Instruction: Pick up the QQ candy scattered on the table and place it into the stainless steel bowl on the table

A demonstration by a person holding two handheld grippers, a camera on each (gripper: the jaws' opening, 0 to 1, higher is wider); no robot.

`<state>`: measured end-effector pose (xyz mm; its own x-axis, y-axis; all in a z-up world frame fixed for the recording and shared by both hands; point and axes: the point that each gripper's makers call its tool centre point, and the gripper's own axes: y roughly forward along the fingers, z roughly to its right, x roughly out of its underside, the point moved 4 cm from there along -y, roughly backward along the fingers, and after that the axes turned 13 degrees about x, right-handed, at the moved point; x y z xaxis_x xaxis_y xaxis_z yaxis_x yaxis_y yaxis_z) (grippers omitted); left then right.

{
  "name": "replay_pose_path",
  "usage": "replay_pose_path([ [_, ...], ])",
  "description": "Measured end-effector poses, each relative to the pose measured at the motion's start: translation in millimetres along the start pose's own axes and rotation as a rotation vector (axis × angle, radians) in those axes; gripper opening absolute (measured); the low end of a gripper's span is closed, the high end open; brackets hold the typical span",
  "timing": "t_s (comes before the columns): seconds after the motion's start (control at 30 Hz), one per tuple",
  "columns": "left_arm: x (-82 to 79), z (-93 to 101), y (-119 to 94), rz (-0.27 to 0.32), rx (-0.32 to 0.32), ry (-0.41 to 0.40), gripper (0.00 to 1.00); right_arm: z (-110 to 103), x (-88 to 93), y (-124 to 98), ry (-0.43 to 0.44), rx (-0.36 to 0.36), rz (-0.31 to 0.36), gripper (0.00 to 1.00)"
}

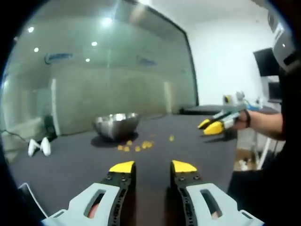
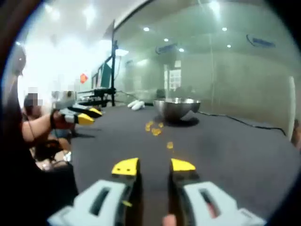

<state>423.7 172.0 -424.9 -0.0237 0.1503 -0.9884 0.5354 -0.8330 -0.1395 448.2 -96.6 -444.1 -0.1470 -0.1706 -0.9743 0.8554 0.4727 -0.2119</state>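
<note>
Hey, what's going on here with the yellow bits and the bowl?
A person holds a hand-held gripper in each hand above a dark table. Both the left hand-held gripper and the right hand-held gripper are open and empty. Yellow candies lie scattered beside the steel bowl; none is picked up yet.

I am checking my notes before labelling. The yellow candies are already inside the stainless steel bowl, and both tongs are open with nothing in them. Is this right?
Not quite. The yellow candies are not inside the stainless steel bowl; they lie scattered on the dark table just in front of it, as the left gripper view shows. The rest holds: the left tongs and right tongs are open and hold nothing.
</note>
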Motion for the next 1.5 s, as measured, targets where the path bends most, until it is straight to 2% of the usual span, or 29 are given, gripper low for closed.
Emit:
replay_pose_path([
  [0.1, 2.4, 0.7, 1, 0.000, 0.007, -0.002, 0.33, -2, 2.7, 4, -0.014, -0.011, -0.017, 0.26],
  [0.23, -1.0, 2.3, 2, -0.013, 0.002, 0.011, 0.44, -7, -3.6, 4, -0.043, -0.027, -0.019, 0.26],
  [0.5, -8.2, 3.6, -9, 0.002, -0.007, -0.003, 0.43, -6, -5.3, 1, -0.041, -0.011, -0.020, 0.26],
  [0.57, -11.3, 5.8, -12, 0.016, -0.002, -0.019, 0.43, -6, 0.3, -1, -0.055, 0.009, -0.063, 0.26],
  [0.6, -11.5, 6.7, -11, 0.017, -0.003, -0.027, 0.43, -7, 0.4, -1, -0.062, 0.008, -0.056, 0.26],
  [0.77, -2.6, 11.1, -9, -0.038, -0.019, -0.016, 0.48, -8, -0.1, -4, -0.057, 0.006, -0.057, 0.27],
  [0.97, -9.9, 17.7, -13, -0.053, -0.012, 0.014, 0.49, -11, -8.7, -9, -0.080, -0.004, -0.047, 0.28],
  [1.13, -13.8, 16.9, -17, -0.040, -0.019, -0.021, 0.48, -12, -10.9, -8, -0.070, -0.004, -0.046, 0.28],
  [1.5, -14.3, 17.2, -24, -0.036, -0.035, -0.017, 0.48, -19, -11.4, -5, -0.097, -0.018, -0.062, 0.28],
])
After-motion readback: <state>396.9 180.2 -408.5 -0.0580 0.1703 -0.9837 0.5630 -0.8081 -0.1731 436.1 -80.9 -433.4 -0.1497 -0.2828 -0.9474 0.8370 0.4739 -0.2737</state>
